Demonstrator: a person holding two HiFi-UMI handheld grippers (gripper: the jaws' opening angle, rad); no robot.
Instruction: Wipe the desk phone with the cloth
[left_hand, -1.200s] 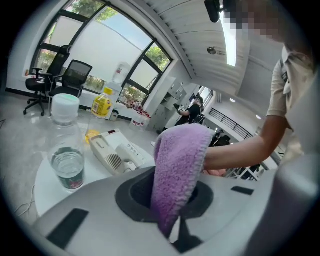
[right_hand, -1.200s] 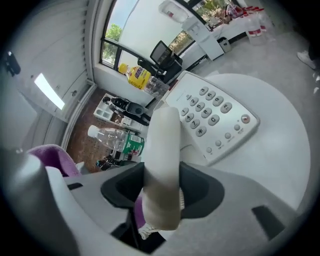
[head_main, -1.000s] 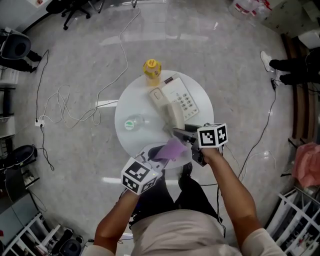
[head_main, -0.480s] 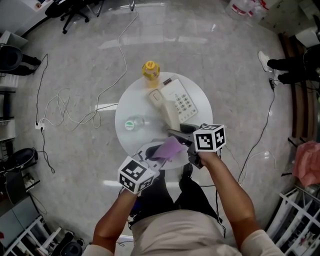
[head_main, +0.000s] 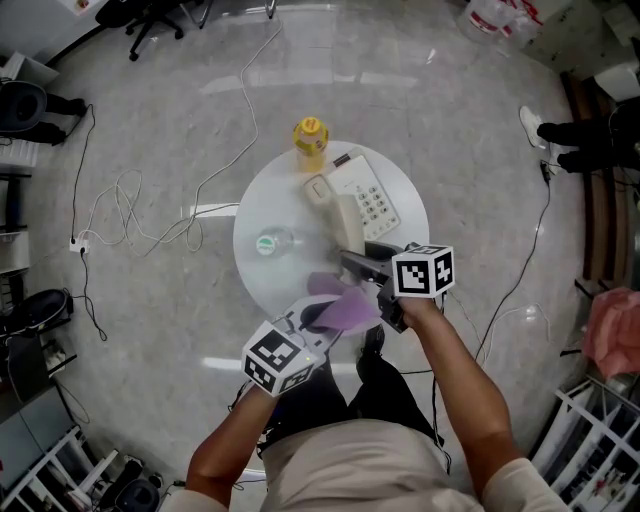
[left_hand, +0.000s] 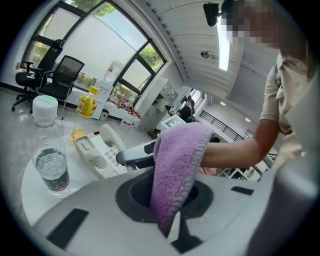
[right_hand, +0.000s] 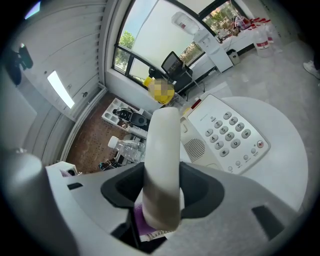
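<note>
We clamp the handset (right_hand: 164, 150), clear of the phone (right_hand: 227, 135) ahead, in the right gripper's (right_hand: 161, 197) jaws, the cloth (left_hand: 177, 165) pinched in the left gripper's (head_main: 312, 322) jaws beneath it; wiping seems barely begun.

cloth (left_hand: 176, 165) covers the gap of my left gripper (left_hand: 167, 200), its pads unseen, handset (right_hand: 162, 165) fills my right gripper (right_hand: 161, 200), blocking part of the phone base (right_hand: 227, 134), bottle (head_main: 271, 242) label too small to read
</note>
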